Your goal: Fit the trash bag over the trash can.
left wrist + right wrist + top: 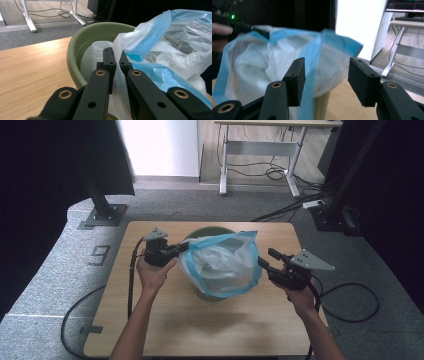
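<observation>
Your left gripper (116, 58) pinches the bag (222, 262) rim at the bin (75, 53)'s left side. Your right gripper (324, 80) has its jaws spread, the bag's blue edge just ahead between them, unpinched. The bag sits inside the bin, bunched, its rim above the bin's edge.

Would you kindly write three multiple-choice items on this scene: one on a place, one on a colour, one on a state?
1. Where does the bag sit?
A. in the bin
B. flat on the table
C. on the floor

2. What colour is the bin?
A. red
B. green
C. white

3. How does the left tool stand?
A. wide open, off the bag
B. shut on the bag's edge
C. lying on the table

Key: 1 A, the bag fills and overhangs the bin; 2 B, its rim shows olive green; 3 B, the left gripper view shows plastic pinched between the jaws.
</observation>
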A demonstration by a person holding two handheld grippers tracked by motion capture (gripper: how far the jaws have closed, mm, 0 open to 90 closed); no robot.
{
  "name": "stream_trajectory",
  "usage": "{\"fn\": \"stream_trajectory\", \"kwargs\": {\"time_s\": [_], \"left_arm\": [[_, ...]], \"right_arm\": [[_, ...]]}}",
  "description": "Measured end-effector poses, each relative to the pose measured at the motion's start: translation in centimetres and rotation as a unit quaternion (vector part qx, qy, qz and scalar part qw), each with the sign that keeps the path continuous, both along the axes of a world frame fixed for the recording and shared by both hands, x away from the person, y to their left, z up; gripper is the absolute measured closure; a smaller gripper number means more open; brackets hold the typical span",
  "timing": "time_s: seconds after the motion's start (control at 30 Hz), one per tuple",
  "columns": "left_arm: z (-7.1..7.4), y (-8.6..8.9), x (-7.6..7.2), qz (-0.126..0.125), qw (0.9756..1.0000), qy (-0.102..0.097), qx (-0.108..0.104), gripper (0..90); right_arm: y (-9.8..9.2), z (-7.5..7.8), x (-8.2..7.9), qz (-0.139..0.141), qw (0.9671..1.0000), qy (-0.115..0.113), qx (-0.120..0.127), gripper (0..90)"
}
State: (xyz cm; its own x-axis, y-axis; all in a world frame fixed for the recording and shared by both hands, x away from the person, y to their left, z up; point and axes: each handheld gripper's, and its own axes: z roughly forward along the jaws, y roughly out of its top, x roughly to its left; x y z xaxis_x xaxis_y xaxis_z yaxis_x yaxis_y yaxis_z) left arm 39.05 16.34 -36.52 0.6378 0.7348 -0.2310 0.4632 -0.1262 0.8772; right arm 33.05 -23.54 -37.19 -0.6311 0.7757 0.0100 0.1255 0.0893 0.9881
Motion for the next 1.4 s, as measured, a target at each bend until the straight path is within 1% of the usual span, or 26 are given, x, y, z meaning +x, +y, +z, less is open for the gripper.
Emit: {"fn": "stream_trajectory", "kwargs": {"time_s": [0.1, 0.23, 0.27, 0.53, 0.73, 0.87, 0.93, 1.03, 1.13, 1.2, 1.3, 1.4], "left_arm": [[0.0, 0.1, 0.0, 0.0, 1.0, 0.0, -0.001, 89.6], [-0.1, -0.1, -0.2, 0.0, 1.0, 0.001, -0.001, 89.6], [-0.1, -0.1, -0.2, -0.001, 1.0, 0.0, 0.0, 89.6], [0.1, -0.6, -0.5, -0.006, 1.0, -0.002, 0.001, 89.6], [0.2, -1.0, -0.7, -0.012, 0.9999, -0.006, -0.001, 89.6], [0.3, -1.1, -0.7, -0.013, 0.9999, -0.006, -0.003, 89.6], [0.3, -1.0, -0.8, -0.013, 0.9999, -0.006, -0.003, 89.5], [0.3, -0.9, -0.7, -0.012, 0.9999, -0.005, -0.005, 89.6], [0.2, -0.8, -0.7, -0.011, 0.9999, -0.005, -0.003, 89.6], [0.1, -0.8, -0.8, -0.011, 0.9999, -0.005, -0.002, 89.5], [0.0, -0.6, -0.8, -0.01, 0.9999, -0.003, -0.001, 89.5], [-0.1, -0.5, -0.9, -0.007, 1.0, -0.002, -0.002, 89.6]], "right_arm": [[-0.4, 0.6, 0.1, -0.008, 0.9999, 0.001, 0.007, 47.8], [-0.5, 0.9, 0.1, -0.004, 0.9999, 0.007, 0.011, 47.8], [-0.4, 0.9, 0.1, -0.004, 0.9999, 0.012, 0.009, 47.8], [1.0, 0.8, 0.3, 0.019, 0.9996, 0.023, -0.001, 47.4], [2.2, 0.2, 0.8, 0.021, 0.9987, 0.04, -0.021, 47.3], [2.7, -0.5, 1.4, 0.016, 0.9979, 0.056, -0.029, 47.7], [2.7, -0.8, 1.7, 0.015, 0.9978, 0.058, -0.028, 48.4], [2.4, -1.0, 1.9, 0.001, 0.9978, 0.062, -0.024, 48.8], [1.5, -0.8, 1.8, -0.009, 0.998, 0.062, -0.011, 49.0], [0.9, -0.5, 1.5, -0.01, 0.9979, 0.063, -0.002, 49.2], [0.1, -0.1, 0.9, -0.015, 0.9982, 0.059, 0.0, 49.3], [-0.5, 0.4, 0.1, -0.015, 0.9986, 0.052, 0.002, 49.2]]}}
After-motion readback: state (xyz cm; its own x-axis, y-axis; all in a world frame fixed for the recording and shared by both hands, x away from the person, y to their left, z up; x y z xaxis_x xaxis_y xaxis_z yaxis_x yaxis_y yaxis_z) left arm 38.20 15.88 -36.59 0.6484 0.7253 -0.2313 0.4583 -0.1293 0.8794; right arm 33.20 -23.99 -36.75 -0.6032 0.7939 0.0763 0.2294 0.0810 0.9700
